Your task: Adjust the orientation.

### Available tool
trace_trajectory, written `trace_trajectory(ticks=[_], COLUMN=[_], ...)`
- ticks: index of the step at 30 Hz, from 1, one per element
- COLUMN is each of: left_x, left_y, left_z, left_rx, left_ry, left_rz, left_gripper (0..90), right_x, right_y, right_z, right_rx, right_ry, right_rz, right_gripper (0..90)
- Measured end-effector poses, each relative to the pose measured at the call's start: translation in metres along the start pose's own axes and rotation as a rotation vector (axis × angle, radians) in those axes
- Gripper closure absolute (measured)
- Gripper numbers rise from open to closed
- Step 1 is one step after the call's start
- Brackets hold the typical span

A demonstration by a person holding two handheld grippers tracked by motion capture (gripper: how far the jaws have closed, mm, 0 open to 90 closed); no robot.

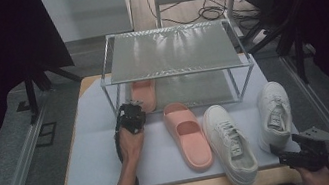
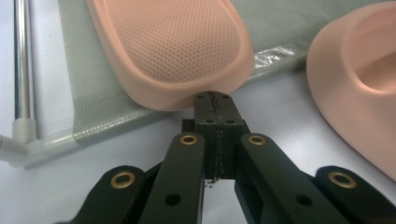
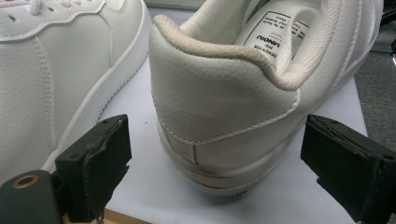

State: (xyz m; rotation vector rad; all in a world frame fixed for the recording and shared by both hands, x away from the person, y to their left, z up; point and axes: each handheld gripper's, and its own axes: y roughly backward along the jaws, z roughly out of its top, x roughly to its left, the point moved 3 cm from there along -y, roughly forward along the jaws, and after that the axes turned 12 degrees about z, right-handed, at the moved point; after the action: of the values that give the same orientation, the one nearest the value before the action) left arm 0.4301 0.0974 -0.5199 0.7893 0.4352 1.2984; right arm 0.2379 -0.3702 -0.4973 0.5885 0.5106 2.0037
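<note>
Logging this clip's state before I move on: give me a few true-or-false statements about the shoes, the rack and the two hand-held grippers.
1. The left hand-held gripper is shut, its tip against the heel of the pink slipper on the rack. True.
2. Both pink slippers sit on the rack's lower shelf. False: the second slipper lies on the white mat in front of the rack.
3. The right hand-held gripper is clamped on a sneaker. False: its jaws stand open, with the right sneaker's heel ahead of them.
4. Two white sneakers lie on the mat. True; the left one lies beside the second slipper.
5. The rack's top shelf holds a shoe. False: it is bare.
</note>
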Motion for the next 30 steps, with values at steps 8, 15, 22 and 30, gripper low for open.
trace_trajectory(ticks=[8,15,22,30], left_x=[-0.001,-0.001,-0.001,-0.003], left_y=[-0.010,-0.009,0.004,0.027], left_z=[0.004,0.004,-0.003,-0.009], left_rx=[-0.001,-0.001,-0.018,-0.037], left_ry=[0.011,0.011,0.014,0.001], left_rz=[0.004,-0.001,-0.028,-0.069], left_gripper=[89.8,89.7,89.2,79.2], right_x=[-0.001,-0.001,-0.003,-0.002], right_y=[0.001,0.001,0.002,0.001], right_z=[0.000,0.000,0.000,0.000], right_rx=[0.000,0.000,-0.007,-0.004], right_ry=[-0.001,-0.002,-0.007,-0.003], right_rz=[-0.001,0.000,-0.002,-0.001], right_gripper=[8.5,8.5,8.5,8.5])
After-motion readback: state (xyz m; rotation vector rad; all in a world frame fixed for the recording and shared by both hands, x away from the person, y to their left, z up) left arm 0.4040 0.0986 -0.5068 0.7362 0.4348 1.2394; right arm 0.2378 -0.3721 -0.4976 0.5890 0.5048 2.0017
